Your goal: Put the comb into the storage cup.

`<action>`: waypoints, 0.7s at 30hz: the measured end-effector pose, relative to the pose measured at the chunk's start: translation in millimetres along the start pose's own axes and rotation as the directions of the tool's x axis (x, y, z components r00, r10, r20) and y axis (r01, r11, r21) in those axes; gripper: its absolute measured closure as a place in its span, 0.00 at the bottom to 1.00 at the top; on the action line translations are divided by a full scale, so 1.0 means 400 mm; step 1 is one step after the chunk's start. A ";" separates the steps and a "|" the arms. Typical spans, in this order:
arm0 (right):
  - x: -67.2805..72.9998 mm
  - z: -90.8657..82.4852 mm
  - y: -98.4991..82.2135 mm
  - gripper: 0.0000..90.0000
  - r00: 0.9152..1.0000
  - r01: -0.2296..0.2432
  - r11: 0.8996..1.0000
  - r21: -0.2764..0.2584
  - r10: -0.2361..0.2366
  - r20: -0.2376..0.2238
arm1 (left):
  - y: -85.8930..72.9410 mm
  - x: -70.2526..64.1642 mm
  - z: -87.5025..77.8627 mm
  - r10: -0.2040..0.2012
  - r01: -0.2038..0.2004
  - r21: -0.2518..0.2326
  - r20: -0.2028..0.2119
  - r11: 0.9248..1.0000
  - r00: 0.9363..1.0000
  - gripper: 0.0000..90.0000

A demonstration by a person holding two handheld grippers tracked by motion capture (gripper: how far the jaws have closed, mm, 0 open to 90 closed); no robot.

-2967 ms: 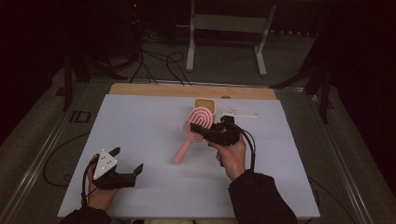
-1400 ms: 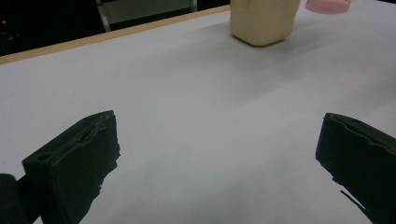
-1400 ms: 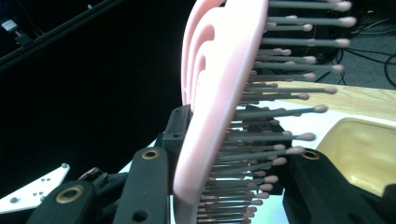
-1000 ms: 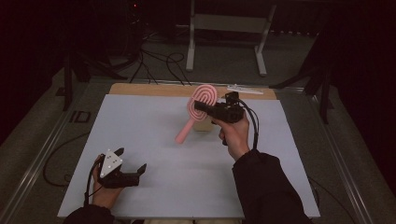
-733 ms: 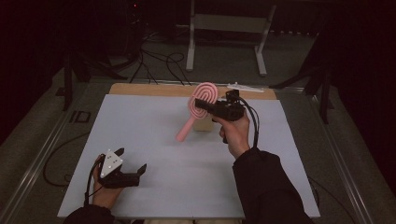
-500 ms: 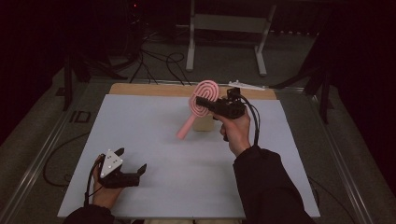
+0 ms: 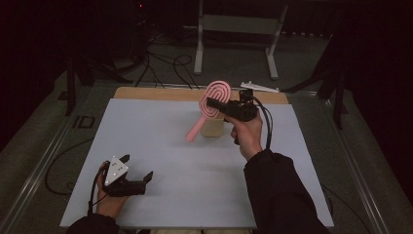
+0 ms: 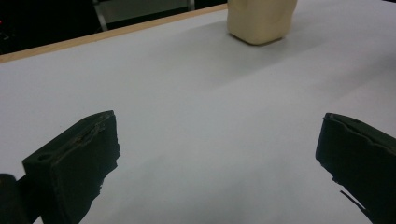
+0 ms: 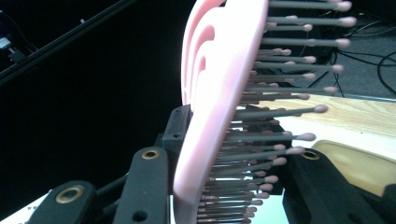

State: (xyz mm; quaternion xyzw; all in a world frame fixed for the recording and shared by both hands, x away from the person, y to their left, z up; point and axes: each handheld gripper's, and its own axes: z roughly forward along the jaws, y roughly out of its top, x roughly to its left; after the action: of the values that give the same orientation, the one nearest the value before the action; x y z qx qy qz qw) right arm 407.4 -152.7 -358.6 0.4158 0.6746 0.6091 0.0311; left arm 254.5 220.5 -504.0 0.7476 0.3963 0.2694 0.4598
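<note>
Raised since earlier: pink hairbrush clamped in right gripper, above beige block; left gripper jaws wide, unmoved.

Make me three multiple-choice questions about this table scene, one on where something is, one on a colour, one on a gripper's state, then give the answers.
1. Where is the beige holder?
A. At the table's far side, under the brush
B. Beside the left gripper
C. On the floor

2. What colour is the brush?
A. Blue
B. Pink
C. Green

3. How does the left gripper stand?
A. Shut on the brush
B. Shut on the holder
C. Open, with nothing between its jaws

Answers:
1. A, the high view shows it near the wooden edge, below the lifted brush.
2. B, head and handle are pink in the high view and the right gripper view.
3. C, the left gripper view shows its jaws wide apart over bare table; the right gripper holds the brush.
</note>
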 end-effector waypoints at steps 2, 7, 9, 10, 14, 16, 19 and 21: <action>-0.002 0.000 0.001 0.71 1.000 -0.001 1.000 -0.002 0.001 0.001 | 0.000 0.000 0.000 0.001 -0.001 0.002 0.000 1.000 1.000 0.00; -0.008 -0.002 0.003 0.71 1.000 -0.004 1.000 -0.009 0.004 0.015 | 0.000 0.000 0.000 0.002 -0.002 0.004 0.000 1.000 1.000 0.00; -0.012 -0.002 0.004 0.71 1.000 -0.006 1.000 -0.010 0.006 0.021 | 0.000 -0.001 0.000 0.003 -0.003 0.003 0.002 1.000 1.000 0.00; -0.013 -0.003 0.005 0.71 1.000 -0.009 1.000 -0.012 0.009 0.024 | 0.000 -0.001 0.000 0.004 -0.004 0.003 0.002 1.000 1.000 0.00; -0.017 -0.004 0.013 0.71 1.000 -0.013 1.000 -0.019 0.013 0.028 | 0.000 -0.001 0.001 0.003 -0.003 0.004 0.002 1.000 1.000 0.00; -0.015 -0.004 0.018 0.71 0.999 -0.010 1.000 -0.019 0.011 0.030 | 0.000 -0.001 0.001 0.003 -0.003 0.004 0.003 1.000 1.000 0.00; -0.014 -0.003 0.022 0.71 0.999 -0.002 1.000 -0.022 0.003 0.034 | 0.000 -0.002 0.001 0.004 -0.004 0.006 0.004 1.000 1.000 0.00; -0.012 -0.002 0.025 0.71 0.999 -0.002 1.000 -0.023 0.003 0.037 | 0.000 -0.002 0.002 0.005 -0.005 0.006 0.004 1.000 1.000 0.00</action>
State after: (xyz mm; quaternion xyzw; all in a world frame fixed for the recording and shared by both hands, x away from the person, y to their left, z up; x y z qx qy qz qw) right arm 415.2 -157.2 -351.9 0.4275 0.6664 0.6091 0.0476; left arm 254.5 219.4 -504.4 0.7506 0.3943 0.2677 0.4576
